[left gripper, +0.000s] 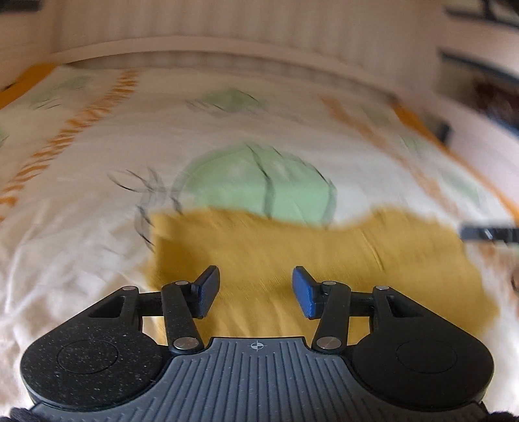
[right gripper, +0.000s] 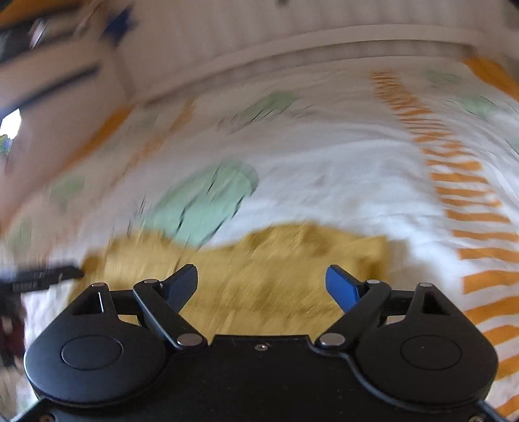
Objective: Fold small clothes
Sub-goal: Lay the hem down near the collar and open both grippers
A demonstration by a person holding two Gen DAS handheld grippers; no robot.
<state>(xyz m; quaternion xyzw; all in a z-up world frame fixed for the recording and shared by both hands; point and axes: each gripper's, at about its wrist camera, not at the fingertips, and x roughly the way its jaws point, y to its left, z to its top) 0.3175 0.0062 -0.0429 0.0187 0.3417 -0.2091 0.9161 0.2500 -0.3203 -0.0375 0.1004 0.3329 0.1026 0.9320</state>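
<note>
A mustard-yellow garment [left gripper: 308, 259] lies flat on the patterned bed sheet [left gripper: 97, 194], blurred by motion. My left gripper [left gripper: 256, 290] hangs over its near left part, jaws apart, with nothing between the blue pads. In the right wrist view the same yellow garment [right gripper: 259, 269] spreads under my right gripper [right gripper: 261, 287], whose jaws stand wide with nothing between them. Each view catches the other gripper's dark finger at its edge: the right one [left gripper: 489, 233] and the left one [right gripper: 45, 276]. Whether the pads touch the cloth I cannot tell.
The white sheet has green round prints [left gripper: 256, 185] and orange striped bands [right gripper: 467, 194]. A pale headboard or wall [left gripper: 227, 29] runs behind the bed. Dark furniture [left gripper: 493, 97] stands off the bed's right side.
</note>
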